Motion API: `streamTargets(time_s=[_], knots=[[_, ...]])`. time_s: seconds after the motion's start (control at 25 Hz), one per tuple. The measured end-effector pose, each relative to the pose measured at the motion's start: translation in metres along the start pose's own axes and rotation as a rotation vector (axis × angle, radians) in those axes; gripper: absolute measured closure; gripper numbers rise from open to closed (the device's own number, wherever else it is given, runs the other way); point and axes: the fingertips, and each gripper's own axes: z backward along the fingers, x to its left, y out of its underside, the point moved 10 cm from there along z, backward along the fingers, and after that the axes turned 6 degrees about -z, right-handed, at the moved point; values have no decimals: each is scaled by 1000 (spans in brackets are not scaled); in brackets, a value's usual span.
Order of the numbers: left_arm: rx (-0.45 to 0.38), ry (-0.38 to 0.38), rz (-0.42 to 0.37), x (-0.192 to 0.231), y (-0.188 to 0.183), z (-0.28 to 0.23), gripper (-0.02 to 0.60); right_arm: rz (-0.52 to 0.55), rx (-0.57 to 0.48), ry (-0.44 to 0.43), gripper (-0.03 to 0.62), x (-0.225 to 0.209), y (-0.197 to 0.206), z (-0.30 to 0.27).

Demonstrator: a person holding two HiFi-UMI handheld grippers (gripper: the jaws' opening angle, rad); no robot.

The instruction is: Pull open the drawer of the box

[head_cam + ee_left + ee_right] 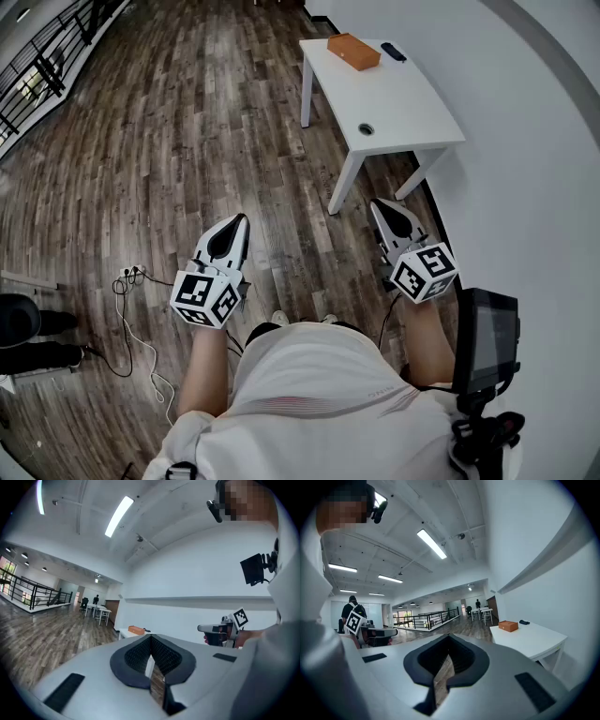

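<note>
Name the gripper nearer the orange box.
Right. The right gripper is by the table, the orange box beyond it; the left gripper is farther left, over the floor.

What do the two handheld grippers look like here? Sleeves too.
Both the left gripper and right gripper are pale grey tapered shells with black lining inside. Each carries a cube of black-and-white square markers at the back. The person wears a white short-sleeved shirt.
</note>
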Motion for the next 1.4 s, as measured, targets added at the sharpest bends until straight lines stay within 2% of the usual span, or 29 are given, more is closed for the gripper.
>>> streamTargets(time_s=[0.32, 0.56, 0.8, 1.08, 1.4], knots=[[15, 16, -83, 59, -11, 2, 572, 43, 12, 20, 595, 25, -6, -56], [1, 10, -21, 96, 4, 1, 572, 26, 18, 28, 595, 30, 8, -82], [-4, -20, -21, 130, 2, -17, 572, 21, 25, -6, 595, 27, 6, -127], [-8, -43, -32, 164, -5, -63, 572, 15, 14, -45, 595, -5, -4, -190], [-23, -49, -26, 210, -15, -168, 572, 26, 26, -52, 595, -83, -35, -275]])
